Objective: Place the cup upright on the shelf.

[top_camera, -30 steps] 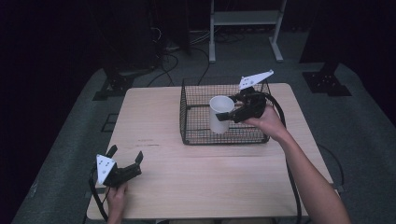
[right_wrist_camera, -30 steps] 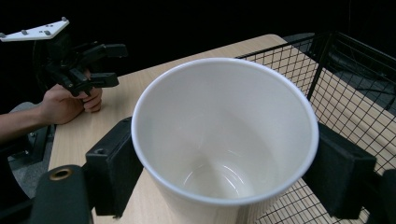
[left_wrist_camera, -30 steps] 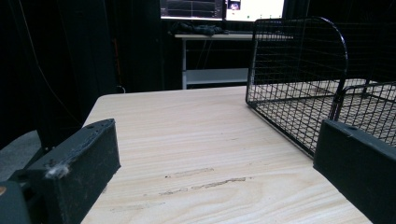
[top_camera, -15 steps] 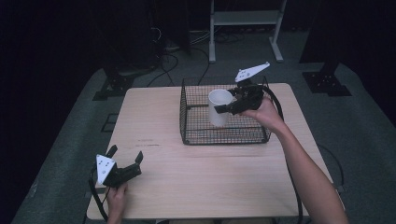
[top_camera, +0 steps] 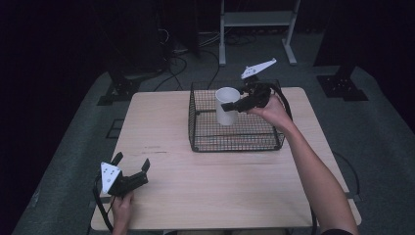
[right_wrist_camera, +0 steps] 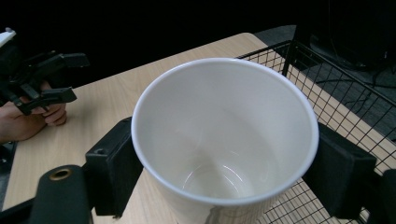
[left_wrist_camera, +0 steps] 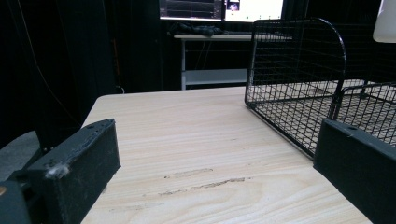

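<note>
A white paper cup hangs upright above the black wire basket, with my right gripper shut on its sides. In the right gripper view the empty cup sits between the two black jaws, its mouth facing the camera. My left gripper rests near the table's front left corner, open, with nothing between its jaws. The left gripper view looks across the wooden table toward the basket, and the cup's bottom shows at the top right.
The basket stands on the far right half of the wooden table. A white shelf frame and cables lie on the floor beyond. A monitor glows behind the table in the left gripper view.
My right gripper has lifted the cup higher, from inside the basket to above its rim. The left gripper has stayed still.
</note>
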The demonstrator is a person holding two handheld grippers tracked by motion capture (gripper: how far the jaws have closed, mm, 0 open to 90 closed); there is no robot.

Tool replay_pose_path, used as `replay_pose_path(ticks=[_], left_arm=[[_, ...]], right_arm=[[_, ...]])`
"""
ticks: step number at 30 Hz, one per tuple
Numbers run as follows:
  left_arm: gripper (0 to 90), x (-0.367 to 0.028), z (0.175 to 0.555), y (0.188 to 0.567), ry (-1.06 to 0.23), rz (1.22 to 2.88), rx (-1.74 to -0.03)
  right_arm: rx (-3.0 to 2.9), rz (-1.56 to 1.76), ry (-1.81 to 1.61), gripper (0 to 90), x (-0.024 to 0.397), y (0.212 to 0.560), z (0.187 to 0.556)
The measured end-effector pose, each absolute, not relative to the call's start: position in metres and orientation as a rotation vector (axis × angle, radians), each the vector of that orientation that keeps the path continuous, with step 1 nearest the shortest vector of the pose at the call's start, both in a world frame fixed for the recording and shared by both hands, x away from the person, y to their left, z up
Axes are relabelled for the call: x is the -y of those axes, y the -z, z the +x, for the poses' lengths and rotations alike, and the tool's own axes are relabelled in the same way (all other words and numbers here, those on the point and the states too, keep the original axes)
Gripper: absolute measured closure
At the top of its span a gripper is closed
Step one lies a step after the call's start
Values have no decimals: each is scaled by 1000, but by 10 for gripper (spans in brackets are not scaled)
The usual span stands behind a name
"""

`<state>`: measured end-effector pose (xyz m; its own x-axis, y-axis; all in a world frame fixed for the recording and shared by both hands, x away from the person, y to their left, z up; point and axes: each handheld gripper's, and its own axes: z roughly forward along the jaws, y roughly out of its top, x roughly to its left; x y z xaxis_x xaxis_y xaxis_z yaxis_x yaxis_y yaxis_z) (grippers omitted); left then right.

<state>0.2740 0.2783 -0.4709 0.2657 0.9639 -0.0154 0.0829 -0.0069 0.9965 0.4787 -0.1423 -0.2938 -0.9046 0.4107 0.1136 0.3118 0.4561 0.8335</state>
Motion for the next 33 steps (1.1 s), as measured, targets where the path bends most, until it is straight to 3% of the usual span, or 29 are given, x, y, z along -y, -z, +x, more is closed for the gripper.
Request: replay_pose_path(ticks=[33], left_arm=[[0, -279, 274, 471, -960, 1379, -1065]], right_arm=[[-2645, 752, -1449, 193, 126, 333, 516]])
